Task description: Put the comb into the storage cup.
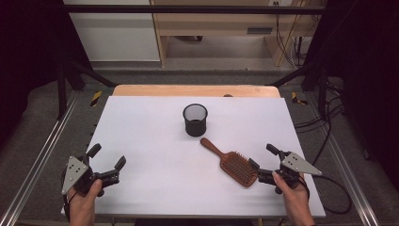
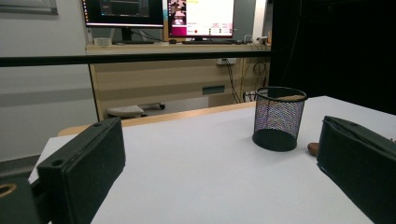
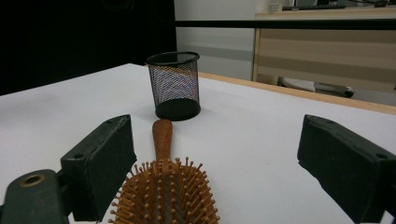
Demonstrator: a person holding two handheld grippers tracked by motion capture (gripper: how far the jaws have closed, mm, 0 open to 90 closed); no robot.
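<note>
A wooden hairbrush (image 1: 230,164) is lying on the white table (image 1: 155,141), on the near right part, with its bristles facing up. Its handle is pointing to the far left, toward a black mesh cup (image 1: 195,119) that is standing upright near the middle of the table, just beyond the handle end and not touching it.

The right gripper (image 1: 262,162) is waiting just at the near right end of the brush head, with its jaws spread wide; in the right gripper view the head (image 3: 166,196) is sitting between the two jaws, but neither jaw is touching it. The left gripper (image 1: 107,158) is resting at the near left, well apart from the brush, and its jaws are also spread with nothing between them.

I am judging the brush to be light and stiff, since it looks like solid wood. The bristle side is uneven and may give a poor hold, so the smooth edges of the head, or the narrow neck where the handle begins, are looking like the better place to pinch. The polished handle may be a little slippery. The cup also seems light, so it could be tipping easily if the brush is knocking it.
</note>
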